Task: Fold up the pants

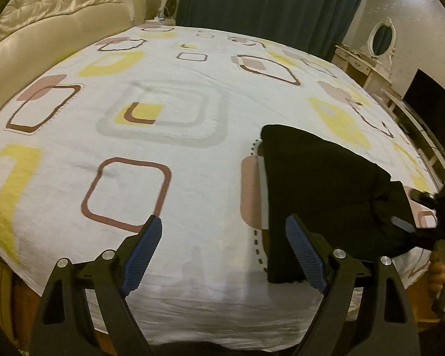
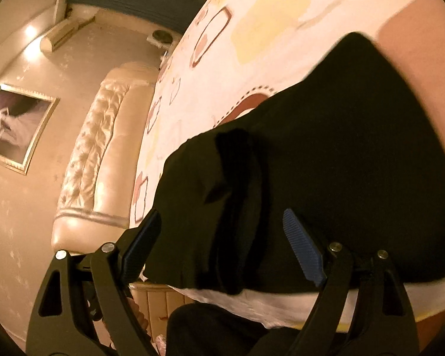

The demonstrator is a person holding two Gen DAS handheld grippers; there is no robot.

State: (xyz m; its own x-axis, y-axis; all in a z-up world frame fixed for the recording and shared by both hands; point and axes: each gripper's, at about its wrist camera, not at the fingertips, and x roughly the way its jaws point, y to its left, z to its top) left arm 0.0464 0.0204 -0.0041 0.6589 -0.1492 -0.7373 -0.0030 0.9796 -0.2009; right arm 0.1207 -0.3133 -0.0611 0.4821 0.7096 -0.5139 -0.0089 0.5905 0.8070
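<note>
Black pants lie folded in a dark heap near the right front of the bed, which has a white sheet with yellow and brown squares. My left gripper stands open over bare sheet, just left of the pants. Its right finger overlaps their near left edge, and nothing is between the blue pads. At the far right edge, my right gripper reaches onto the pants. In the right wrist view the right gripper is open above the pants. A raised fold lies between its fingers, which do not press on it.
A cream tufted headboard stands at the bed's left end, with a dark curtain behind. A dressing table with an oval mirror and a black screen stand at the right. A person's hand holds the right gripper's handle.
</note>
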